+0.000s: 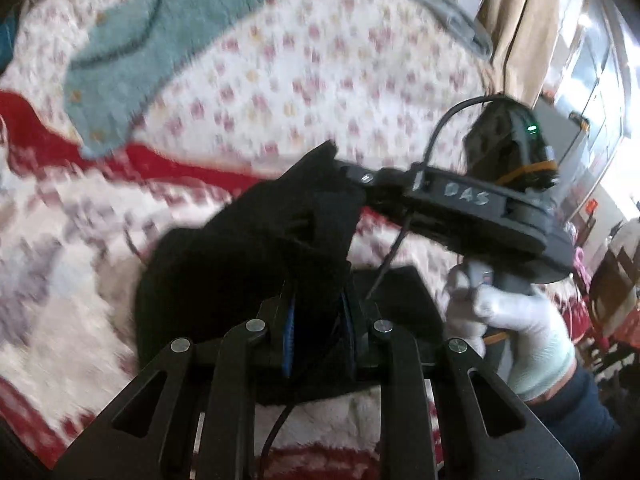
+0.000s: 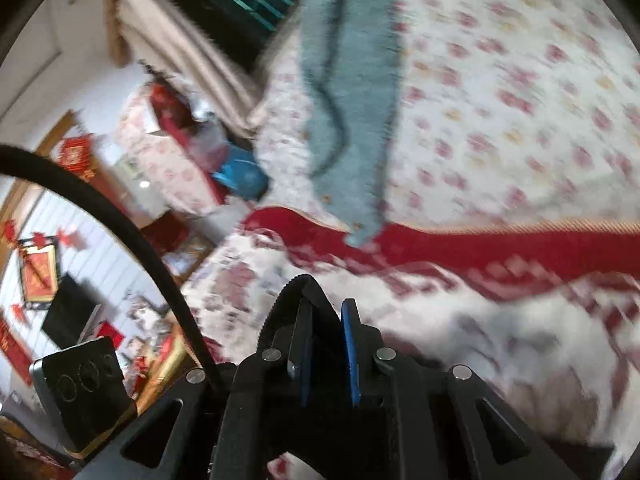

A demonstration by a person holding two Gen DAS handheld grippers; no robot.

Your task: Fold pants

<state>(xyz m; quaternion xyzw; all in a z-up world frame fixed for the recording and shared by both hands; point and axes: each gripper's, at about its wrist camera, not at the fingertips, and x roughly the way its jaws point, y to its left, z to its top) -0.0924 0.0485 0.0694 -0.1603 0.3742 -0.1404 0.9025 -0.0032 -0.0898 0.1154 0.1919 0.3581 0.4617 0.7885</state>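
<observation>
The black pants (image 1: 240, 248) hang bunched above the bed in the left wrist view. My left gripper (image 1: 318, 312) is shut on their near edge, the cloth between its blue pads. My right gripper (image 1: 352, 178) comes in from the right, held by a white-gloved hand (image 1: 516, 320), and is shut on the upper edge of the pants. In the right wrist view a black waistband edge (image 2: 296, 292) sits pinched between the right gripper's (image 2: 326, 320) fingers. Both views are blurred.
A white floral bedspread (image 1: 320, 72) with a red border (image 2: 480, 244) covers the bed. A teal fuzzy garment (image 1: 132, 60) lies on it, also in the right wrist view (image 2: 352, 100). A phone (image 2: 86, 396) is mounted at the right wrist view's lower left. Room furniture lies beyond the bed's edge.
</observation>
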